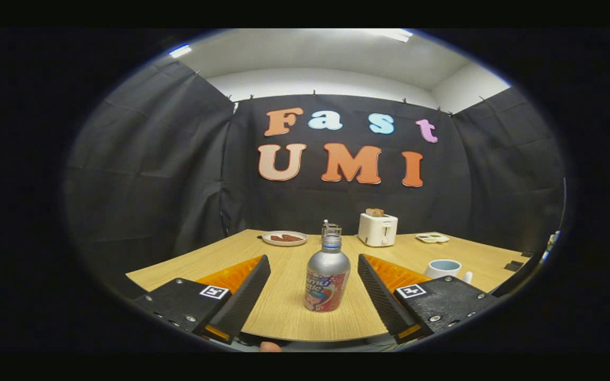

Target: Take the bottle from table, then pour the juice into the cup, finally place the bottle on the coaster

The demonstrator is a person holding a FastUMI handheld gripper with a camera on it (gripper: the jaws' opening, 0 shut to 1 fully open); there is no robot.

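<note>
My silver bottle (327,279) stands upright, uncapped, on the table (284,312). The white cup (443,269) sits right of the bottle.

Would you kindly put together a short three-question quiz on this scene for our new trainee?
1. True or false: the gripper is shut on the bottle.
2. What stands beyond the right finger on the table: A) a white cup, B) a kettle, C) a bowl?
3. Fill in: the slice of bread sticks up from the ___.

Key
1. False: the fingers are open, the bottle upright between them, untouched.
2. A, the cup.
3. The toaster, at the far edge, right of the plate.
</note>
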